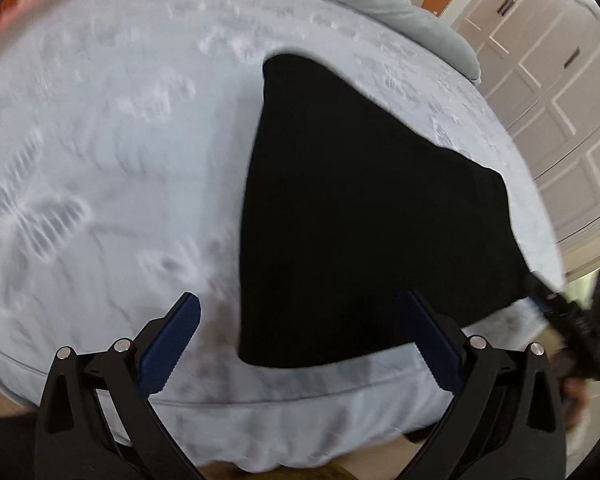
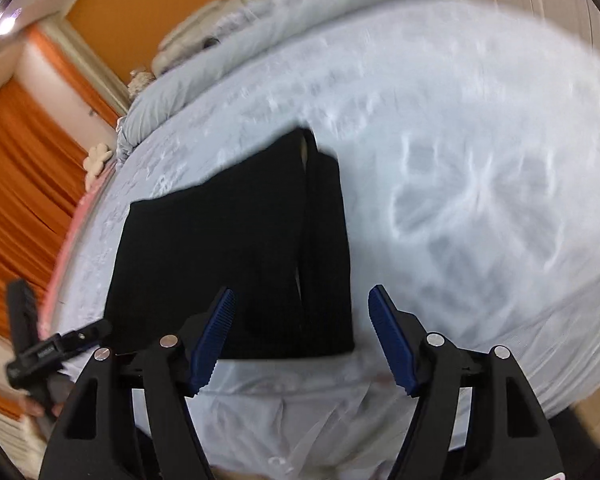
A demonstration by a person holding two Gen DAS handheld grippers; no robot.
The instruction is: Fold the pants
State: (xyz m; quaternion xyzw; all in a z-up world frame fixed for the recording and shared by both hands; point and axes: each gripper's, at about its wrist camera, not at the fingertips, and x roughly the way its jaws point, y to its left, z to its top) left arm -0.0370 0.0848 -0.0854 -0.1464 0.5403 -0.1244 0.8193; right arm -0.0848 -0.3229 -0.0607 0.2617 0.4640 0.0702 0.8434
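Note:
The black pants (image 1: 356,216) lie folded into a compact block on the pale blue bedspread (image 1: 100,168), near the bed's front edge. In the right wrist view the pants (image 2: 236,248) show stacked layers along their right side. My left gripper (image 1: 300,308) is open and empty, hovering above the pants' near left corner. My right gripper (image 2: 302,300) is open and empty, above the pants' near right part. The right gripper also shows at the right edge of the left wrist view (image 1: 572,320); the left gripper shows at the lower left of the right wrist view (image 2: 60,348). Both views are motion-blurred.
A grey rolled duvet (image 1: 380,4) and pillows (image 2: 204,28) lie at the head of the bed. White panelled wardrobe doors (image 1: 548,80) stand to one side, orange curtains (image 2: 16,184) to the other. The bed's front edge (image 2: 300,412) drops off just below the grippers.

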